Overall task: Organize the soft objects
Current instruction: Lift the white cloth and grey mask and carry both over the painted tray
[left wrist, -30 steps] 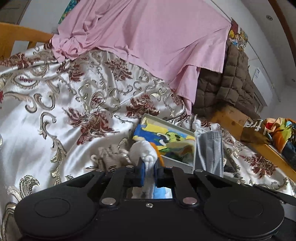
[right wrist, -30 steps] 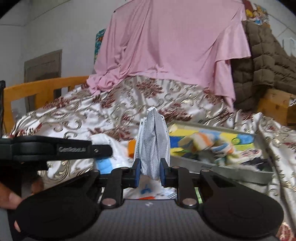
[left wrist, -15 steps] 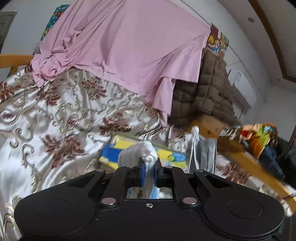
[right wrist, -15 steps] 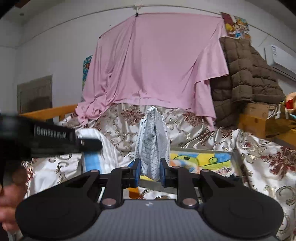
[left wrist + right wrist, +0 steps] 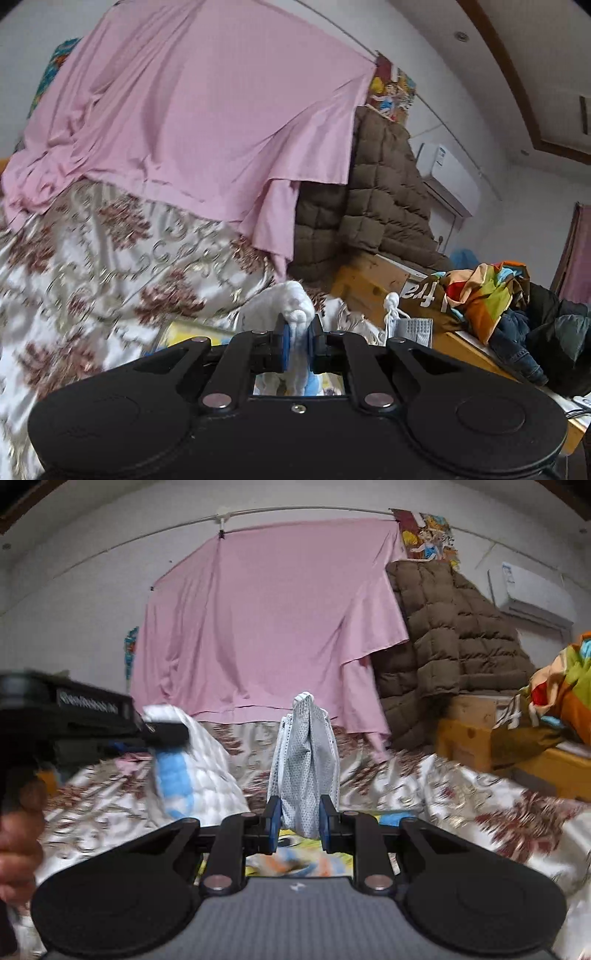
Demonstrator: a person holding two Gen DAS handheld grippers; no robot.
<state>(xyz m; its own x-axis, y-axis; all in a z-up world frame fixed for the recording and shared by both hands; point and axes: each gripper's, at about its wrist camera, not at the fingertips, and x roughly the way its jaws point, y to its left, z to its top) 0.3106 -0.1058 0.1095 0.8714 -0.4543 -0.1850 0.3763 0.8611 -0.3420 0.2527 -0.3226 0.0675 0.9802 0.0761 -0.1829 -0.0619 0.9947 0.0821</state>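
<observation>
I'm holding two soft things in the air above the bed (image 5: 480,812) right now. My left gripper (image 5: 298,341) is pinching a white cloth (image 5: 291,302), and my right gripper (image 5: 298,829) is pinching a folded grey mask (image 5: 306,768) by its lower end. Both are hanging clear of the bedspread, over the near edge of the bed, with the colourful tray (image 5: 295,853) showing just below my right jaws.

The risk I'm seeing: the mask is gripped only at its bottom, so a quick swing could be flopping it over or sliding it out. The white cloth is bunching between the left pads, and a thin fold may be slipping free; the blur makes it hard for me to judge how deep that grip is.

The mask is standing upright, long axis vertical, its strap end pointing up. The cloth is draping downward from the left jaws, its long axis roughly vertical too.
</observation>
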